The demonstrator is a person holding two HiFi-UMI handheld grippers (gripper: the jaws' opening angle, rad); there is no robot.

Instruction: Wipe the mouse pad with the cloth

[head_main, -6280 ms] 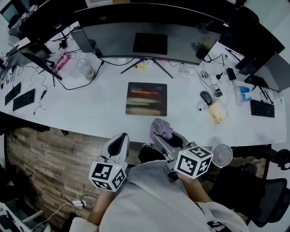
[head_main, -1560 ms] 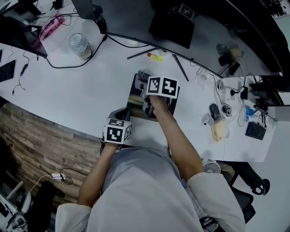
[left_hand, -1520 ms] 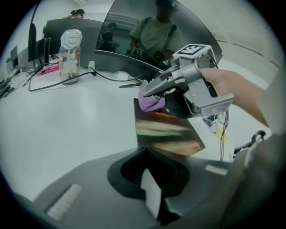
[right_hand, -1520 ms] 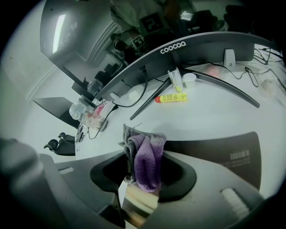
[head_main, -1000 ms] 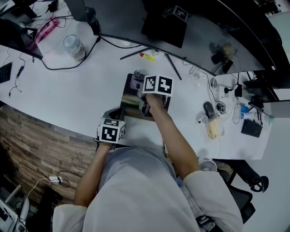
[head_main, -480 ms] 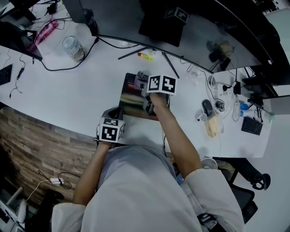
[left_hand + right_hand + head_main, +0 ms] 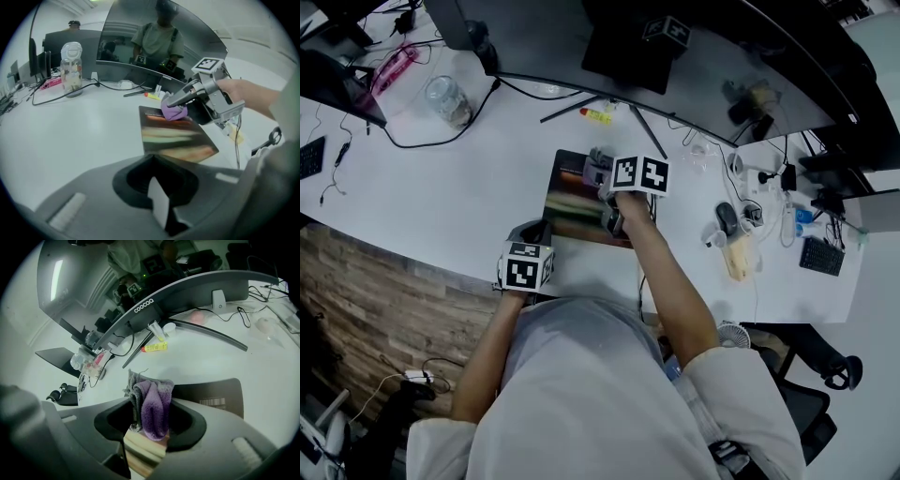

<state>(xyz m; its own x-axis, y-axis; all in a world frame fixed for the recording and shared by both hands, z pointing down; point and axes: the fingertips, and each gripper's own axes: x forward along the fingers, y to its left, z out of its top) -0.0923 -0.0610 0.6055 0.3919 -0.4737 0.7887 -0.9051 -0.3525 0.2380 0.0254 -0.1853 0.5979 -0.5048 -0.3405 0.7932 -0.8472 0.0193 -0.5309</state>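
Left gripper (image 7: 534,234) sits at the front edge of the white desk (image 7: 441,202), just beside the near left corner of the mouse pad (image 7: 572,204). Its jaws look closed together with nothing between them, though its own view is dim there.

The pad is a dark rectangle with smeared orange, pale and green bands across it. It lies flat and slightly skewed, near edge close to the desk front, and a barcode label shows on its dark far part in the right gripper view.

Right gripper (image 7: 600,171) reaches over the far part of the pad, jaws clamped on the cloth (image 7: 152,408). The cloth is a purple fold with a grey frayed layer beside it, bunched and hanging out past the jaw tips. It touches the pad surface near the far edge.

Room: bare desk wide open left of the pad. On the right there is a short clear strip, then a mouse (image 7: 727,217) and a tangle of cables. Just past the pad's far edge are the monitor stand legs (image 7: 581,105) and a yellow tube (image 7: 598,116). A clear jar (image 7: 447,97) stands well off to the far left, with a black cable curving beside it.
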